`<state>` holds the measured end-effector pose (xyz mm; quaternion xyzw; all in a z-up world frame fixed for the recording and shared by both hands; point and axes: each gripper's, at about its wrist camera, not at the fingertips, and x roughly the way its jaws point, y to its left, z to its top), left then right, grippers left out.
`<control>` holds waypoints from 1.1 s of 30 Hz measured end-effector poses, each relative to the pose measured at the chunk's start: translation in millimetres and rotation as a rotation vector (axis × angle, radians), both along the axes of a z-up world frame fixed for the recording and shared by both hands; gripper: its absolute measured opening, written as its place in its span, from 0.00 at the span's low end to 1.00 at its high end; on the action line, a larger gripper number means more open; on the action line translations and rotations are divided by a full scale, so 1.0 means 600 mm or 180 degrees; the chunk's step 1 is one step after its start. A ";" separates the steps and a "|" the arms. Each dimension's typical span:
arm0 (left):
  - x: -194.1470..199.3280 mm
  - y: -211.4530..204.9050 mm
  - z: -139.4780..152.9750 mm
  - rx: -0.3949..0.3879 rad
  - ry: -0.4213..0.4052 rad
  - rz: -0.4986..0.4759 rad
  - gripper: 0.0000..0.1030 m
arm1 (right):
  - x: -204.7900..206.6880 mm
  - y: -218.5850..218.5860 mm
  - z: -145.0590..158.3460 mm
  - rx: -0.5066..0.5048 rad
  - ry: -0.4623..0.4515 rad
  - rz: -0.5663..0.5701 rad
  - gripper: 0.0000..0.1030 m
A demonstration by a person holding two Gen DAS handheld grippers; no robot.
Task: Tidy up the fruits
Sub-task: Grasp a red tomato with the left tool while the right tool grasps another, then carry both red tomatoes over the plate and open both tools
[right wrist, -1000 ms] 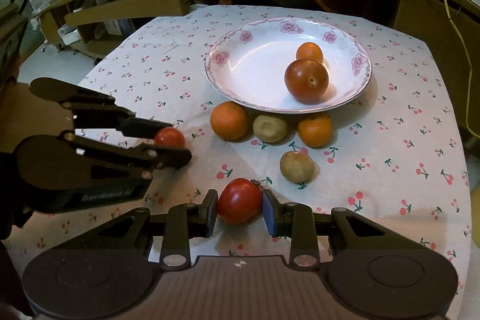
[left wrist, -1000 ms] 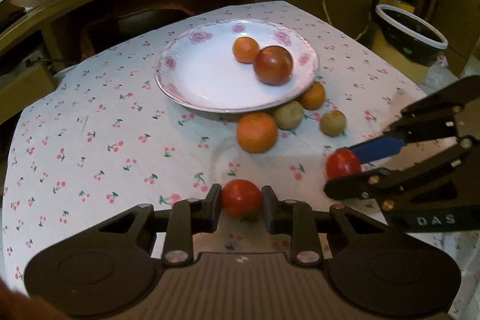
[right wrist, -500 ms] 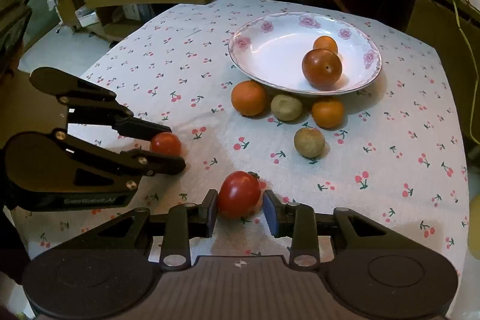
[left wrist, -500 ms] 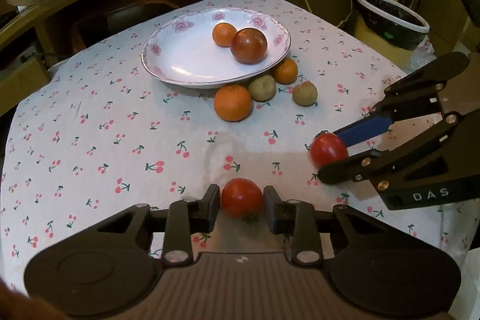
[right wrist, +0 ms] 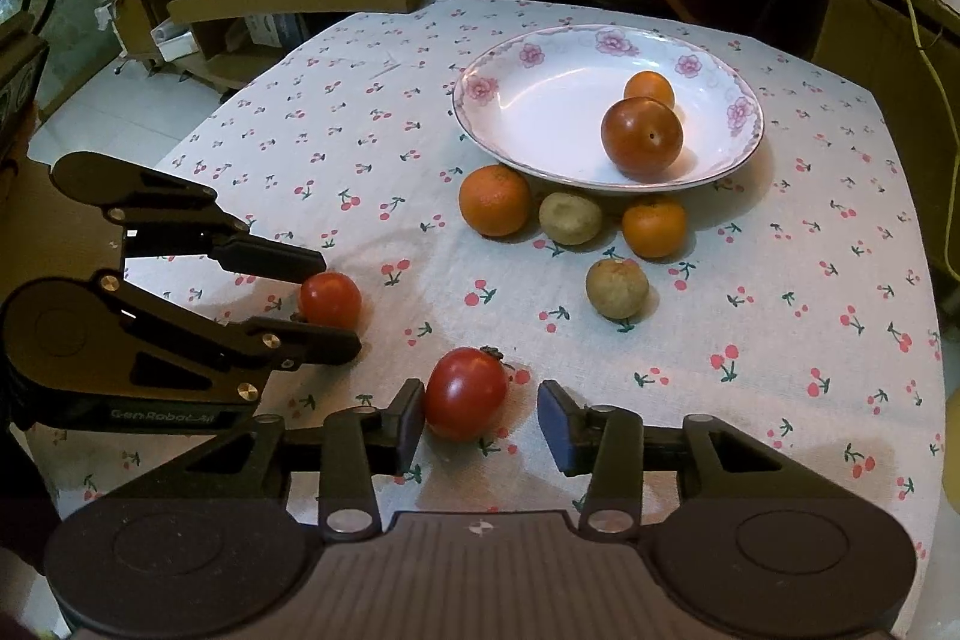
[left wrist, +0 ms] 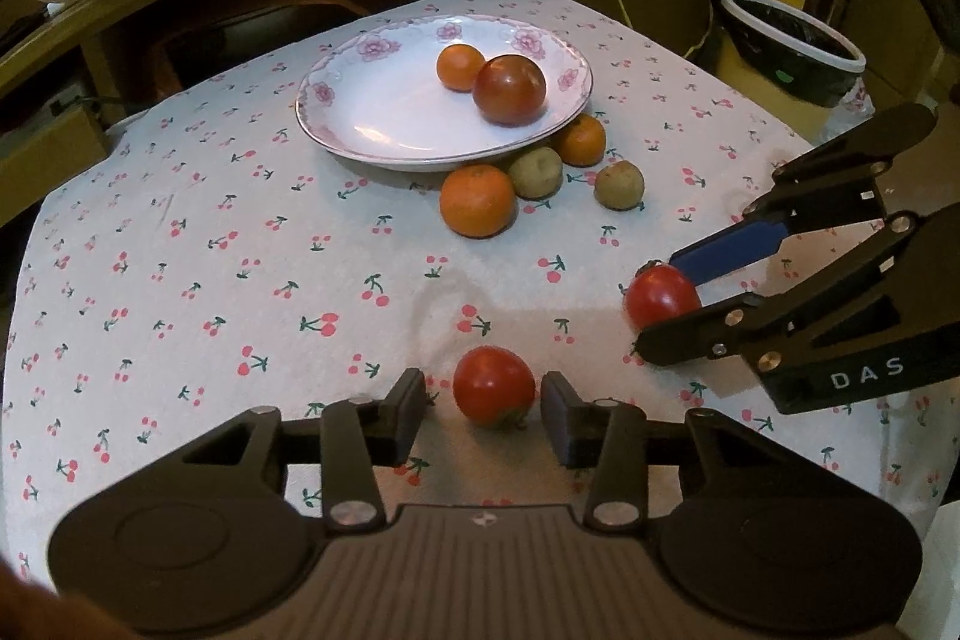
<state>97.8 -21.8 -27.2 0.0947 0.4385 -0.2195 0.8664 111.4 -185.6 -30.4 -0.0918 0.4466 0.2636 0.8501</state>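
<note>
On the bench with its cherry-print cloth, both hand-held grippers are letting go of tomatoes near the front edge. The left hand-held gripper is opening its jaws around a red tomato that is sitting on the cloth with clear gaps to both pads, so it is released rather than grasped. The right hand-held gripper is opening too; its own tomato is resting on the cloth, lying against the left pad while the right pad is standing well clear, so nothing is clenching it. Farther back, the flowered plate is holding a dark red fruit and a small orange, touching each other. Just in front of the plate's rim, a large orange, a smaller orange and two brownish-green fruits are lying on the cloth. The step in hand appears to be setting the two tomatoes down side by side as a group of their own, apart from the other fruit. The next move is likely calling for both grippers to be drawing back without nudging the round tomatoes, which could roll, and then reaching for the loose fruit by the plate.
</note>
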 end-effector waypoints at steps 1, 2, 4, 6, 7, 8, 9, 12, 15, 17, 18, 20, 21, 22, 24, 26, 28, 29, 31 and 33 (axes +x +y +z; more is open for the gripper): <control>0.000 -0.001 0.000 0.0004 0.0001 0.0001 0.44 | 0.000 0.001 0.000 0.0007 0.0004 0.0000 0.43; 0.000 -0.002 0.001 -0.0005 0.0011 -0.0002 0.40 | 0.001 0.002 0.000 0.0012 0.0002 0.0000 0.43; -0.001 -0.004 0.002 -0.0020 0.0029 -0.0006 0.35 | 0.000 0.005 0.001 0.0007 -0.0009 0.0007 0.41; -0.002 -0.009 0.003 0.0014 0.0015 -0.0027 0.32 | 0.000 0.009 0.002 -0.0012 -0.0007 0.0026 0.30; -0.002 -0.011 0.004 0.0029 0.0016 -0.0028 0.32 | -0.001 0.009 0.003 -0.0020 -0.0008 0.0030 0.30; -0.001 -0.012 0.004 0.0029 0.0023 -0.0025 0.32 | -0.002 0.009 0.003 -0.0033 -0.0015 0.0027 0.30; -0.001 -0.012 0.005 0.0022 0.0032 -0.0024 0.32 | -0.002 0.009 0.003 -0.0044 -0.0022 0.0020 0.30; 0.004 -0.015 0.010 0.0002 0.0013 -0.0023 0.32 | 0.000 0.007 0.008 -0.0028 -0.0037 -0.0024 0.30; 0.016 -0.017 0.022 -0.0046 -0.0042 0.0007 0.32 | 0.006 0.005 0.021 0.0028 -0.0107 -0.0068 0.30; 0.026 -0.020 0.031 -0.0062 -0.0099 0.0022 0.32 | 0.013 0.003 0.029 0.0065 -0.0147 -0.0113 0.30; 0.032 -0.023 0.037 -0.0066 -0.0136 0.0029 0.32 | 0.017 0.002 0.032 0.0076 -0.0164 -0.0137 0.30; 0.046 -0.026 0.049 -0.0091 -0.0203 0.0055 0.32 | 0.028 0.002 0.040 0.0092 -0.0215 -0.0169 0.30; 0.052 -0.028 0.054 -0.0103 -0.0233 0.0065 0.32 | 0.032 0.002 0.044 0.0101 -0.0246 -0.0186 0.30; 0.058 -0.029 0.059 -0.0102 -0.0263 0.0077 0.32 | 0.039 0.001 0.050 0.0119 -0.0278 -0.0210 0.30; 0.075 -0.032 0.066 -0.0098 -0.0314 0.0124 0.32 | 0.051 0.000 0.059 0.0148 -0.0333 -0.0264 0.30; 0.091 -0.035 0.071 -0.0089 -0.0343 0.0157 0.32 | 0.066 -0.003 0.066 0.0173 -0.0368 -0.0320 0.30; 0.105 -0.040 0.073 -0.0048 -0.0392 0.0173 0.32 | 0.081 -0.005 0.070 0.0184 -0.0396 -0.0376 0.30; 0.113 -0.042 0.072 -0.0043 -0.0396 0.0184 0.32 | 0.087 -0.006 0.070 0.0188 -0.0402 -0.0402 0.30; 0.127 -0.045 0.068 -0.0051 -0.0386 0.0209 0.32 | 0.102 -0.009 0.069 0.0193 -0.0403 -0.0465 0.30; 0.140 -0.050 0.063 -0.0030 -0.0386 0.0228 0.32 | 0.114 -0.013 0.065 0.0182 -0.0395 -0.0517 0.30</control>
